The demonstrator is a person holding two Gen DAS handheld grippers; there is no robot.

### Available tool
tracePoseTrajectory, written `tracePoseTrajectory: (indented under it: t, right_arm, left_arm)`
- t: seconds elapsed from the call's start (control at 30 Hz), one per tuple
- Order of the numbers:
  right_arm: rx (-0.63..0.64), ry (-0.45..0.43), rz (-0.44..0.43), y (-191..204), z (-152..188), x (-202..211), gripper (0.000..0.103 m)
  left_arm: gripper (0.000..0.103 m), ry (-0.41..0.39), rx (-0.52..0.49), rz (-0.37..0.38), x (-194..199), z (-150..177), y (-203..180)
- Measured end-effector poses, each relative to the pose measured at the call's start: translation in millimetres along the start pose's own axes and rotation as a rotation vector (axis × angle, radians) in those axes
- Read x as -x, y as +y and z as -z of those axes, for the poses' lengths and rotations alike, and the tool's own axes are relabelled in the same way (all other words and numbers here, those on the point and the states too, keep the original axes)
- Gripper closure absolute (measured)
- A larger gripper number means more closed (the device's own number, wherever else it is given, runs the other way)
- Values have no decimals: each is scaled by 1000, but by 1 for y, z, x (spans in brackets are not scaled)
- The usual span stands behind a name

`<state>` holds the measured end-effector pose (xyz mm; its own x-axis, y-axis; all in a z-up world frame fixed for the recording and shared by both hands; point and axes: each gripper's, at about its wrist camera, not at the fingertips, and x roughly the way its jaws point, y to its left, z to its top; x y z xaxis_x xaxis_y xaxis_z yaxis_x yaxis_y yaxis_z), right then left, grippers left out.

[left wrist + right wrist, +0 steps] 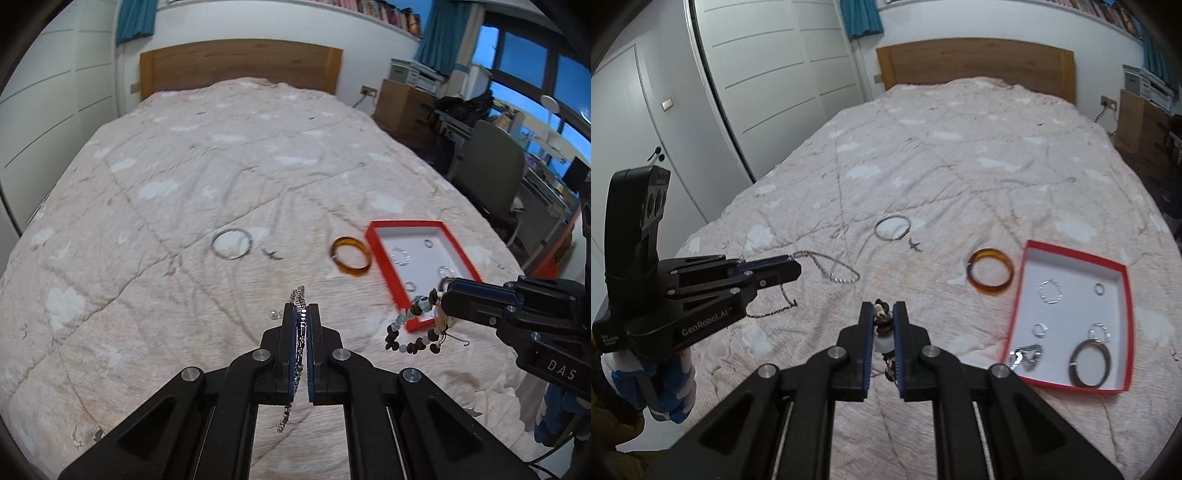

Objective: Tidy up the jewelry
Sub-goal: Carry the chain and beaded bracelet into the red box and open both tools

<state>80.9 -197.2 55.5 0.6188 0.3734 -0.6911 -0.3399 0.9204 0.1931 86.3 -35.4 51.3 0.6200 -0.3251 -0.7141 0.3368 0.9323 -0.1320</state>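
Pink quilted bed [166, 155] carries red box [1128, 314], amber bangle [990, 277], silver bangle [892, 228].

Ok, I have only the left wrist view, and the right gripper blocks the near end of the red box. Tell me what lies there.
Observer: A dark round bangle lies at the near end of the red box.
Operator: Name what's beside it.
Observer: A crumpled silver piece, to its left and apart from it.
Operator: Report the right grip.
Observer: The right gripper pinches the beaded bracelet at a white bead.
Operator: Describe my chain from the side.
Observer: The chain loops out past the left gripper, with a silver beaded stretch at its far bend.
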Motion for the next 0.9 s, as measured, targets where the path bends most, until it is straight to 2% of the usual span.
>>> tracePoseTrajectory:
  t: [0.27,0.47,0.63,0.9]
  right_arm:
    - [-64,-60,104,-67,-5,33,93]
    - [-129,-49,179,-135,-8,25,93]
    - [-188,-27,208,-196,-9,7,93]
    - [-246,8,223,-264,-8,-42,93]
  left_arm:
    - [99,0,-108,107,-26,-43,-82]
    - [99,47,-170,164,-82,-68,-143]
    - [98,99,-192,160,-141,-83,-172]
    - [98,203,-162,102,-237,-89,-179]
